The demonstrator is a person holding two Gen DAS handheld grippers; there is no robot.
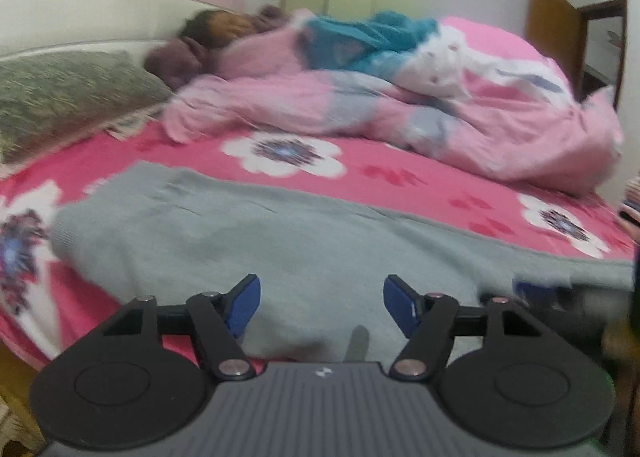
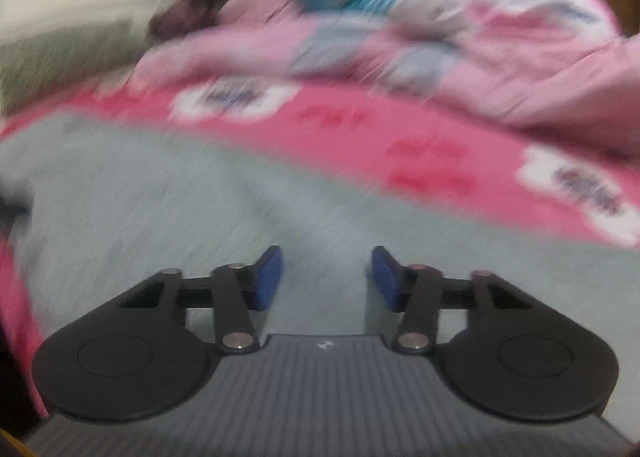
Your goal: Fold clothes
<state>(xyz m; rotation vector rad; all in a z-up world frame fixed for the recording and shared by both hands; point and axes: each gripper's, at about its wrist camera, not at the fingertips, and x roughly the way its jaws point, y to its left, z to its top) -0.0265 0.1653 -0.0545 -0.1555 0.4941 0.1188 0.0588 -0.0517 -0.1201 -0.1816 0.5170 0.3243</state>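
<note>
The grey garment point(image 1: 256, 225) lies spread flat on the near part of the bed, filling the centre of both wrist views from about 9 o'clock to 3 o'clock, with its far edge running toward 2 o'clock in the left view. The left gripper point(image 1: 322, 307) hovers low over its near edge at 6 o'clock, jaws wide apart and holding nothing. The right gripper point(image 2: 326, 279) is likewise spread and empty over the grey cloth; that view is smeared, so contact cannot be judged.

Risks, as I judge them: with the jaws this low, a pinch could catch the pink flowered sheet point(image 1: 360, 173) together with the garment, or take only one layer so the fold comes out crooked. Uneven lifting by the two grippers would skew the edge.

Counted: one grey garment, two grippers, one rumpled pink quilt point(image 1: 400, 105) at 12 o'clock, one teal cloth point(image 1: 372, 37) on it, one greenish pillow point(image 1: 60, 97) at 10 o'clock
</note>
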